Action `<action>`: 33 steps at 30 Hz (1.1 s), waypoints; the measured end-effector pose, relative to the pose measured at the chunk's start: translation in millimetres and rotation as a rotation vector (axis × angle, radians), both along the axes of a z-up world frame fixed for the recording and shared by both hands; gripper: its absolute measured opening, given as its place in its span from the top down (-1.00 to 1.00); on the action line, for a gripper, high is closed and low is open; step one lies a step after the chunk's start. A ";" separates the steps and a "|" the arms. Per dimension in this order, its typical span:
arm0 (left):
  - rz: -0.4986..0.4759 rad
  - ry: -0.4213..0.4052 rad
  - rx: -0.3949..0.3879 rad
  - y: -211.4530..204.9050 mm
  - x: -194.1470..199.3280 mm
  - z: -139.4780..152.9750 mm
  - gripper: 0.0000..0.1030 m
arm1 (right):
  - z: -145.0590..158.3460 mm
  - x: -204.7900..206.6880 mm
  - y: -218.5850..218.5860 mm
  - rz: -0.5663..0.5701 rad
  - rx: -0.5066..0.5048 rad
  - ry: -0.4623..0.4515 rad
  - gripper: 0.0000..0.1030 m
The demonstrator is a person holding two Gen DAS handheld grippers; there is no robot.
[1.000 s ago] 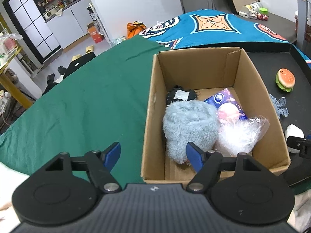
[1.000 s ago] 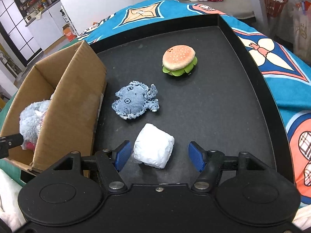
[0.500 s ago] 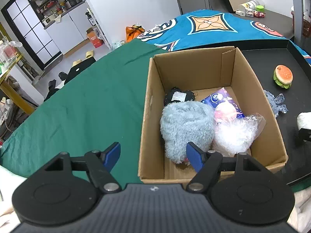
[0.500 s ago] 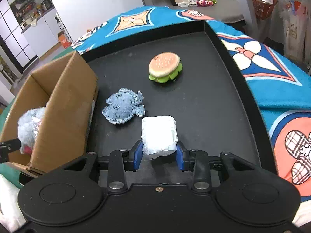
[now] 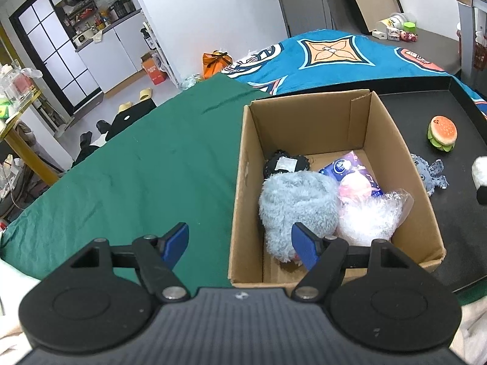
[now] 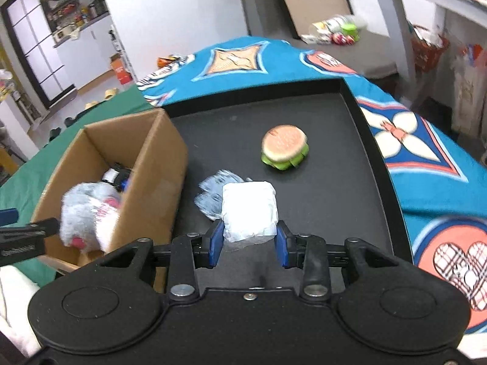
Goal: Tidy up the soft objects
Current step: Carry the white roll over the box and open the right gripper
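Box (image 5: 331, 140) already holds several soft things; our right tool (image 6: 247, 240) grips the white pack (image 6: 249, 210), burger (image 6: 284, 150) and denim toy (image 6: 210, 197) wait ahead; left tool (image 5: 239, 240) gapes idle.

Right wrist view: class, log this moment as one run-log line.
right tool: shut on white pack | left tool: open, empty | box: partly filled | tray: burger toy, denim toy

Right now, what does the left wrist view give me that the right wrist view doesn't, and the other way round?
Only the left wrist view shows the open left gripper and the clear crinkly bag in the box. Only the right shows the right gripper shut on the white soft block, lifted off the black tray. Both show the cardboard box, grey fluffy plush, burger toy and blue denim toy.
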State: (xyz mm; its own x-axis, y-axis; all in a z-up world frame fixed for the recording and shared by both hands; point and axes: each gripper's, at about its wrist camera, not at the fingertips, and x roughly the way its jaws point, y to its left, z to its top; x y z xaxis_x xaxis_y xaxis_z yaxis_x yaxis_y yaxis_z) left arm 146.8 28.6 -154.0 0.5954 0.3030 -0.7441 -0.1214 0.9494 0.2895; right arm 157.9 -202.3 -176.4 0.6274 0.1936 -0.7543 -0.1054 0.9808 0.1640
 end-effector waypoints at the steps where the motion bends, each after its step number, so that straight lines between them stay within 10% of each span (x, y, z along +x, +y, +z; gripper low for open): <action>1: -0.002 0.000 -0.005 0.5 -0.1 -0.2 -0.42 | 3.6 0.2 3.0 0.013 0.000 -0.009 0.32; 18: -0.002 -0.007 -0.047 9.8 5.1 -4.4 -0.25 | 49.1 11.3 49.8 0.212 -0.091 -0.164 0.31; 33: 0.031 0.045 -0.097 21.0 16.4 -14.1 0.36 | 57.2 27.6 101.6 0.396 -0.195 -0.192 0.31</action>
State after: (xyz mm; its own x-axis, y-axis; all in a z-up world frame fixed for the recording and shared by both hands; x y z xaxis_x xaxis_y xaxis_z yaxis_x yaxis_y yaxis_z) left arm 163.2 49.6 -168.1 0.5527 0.2456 -0.7964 -0.1398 0.9694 0.2020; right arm 185.5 -100.7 -119.2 0.6653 0.3119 -0.6783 -0.4872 0.8698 -0.0779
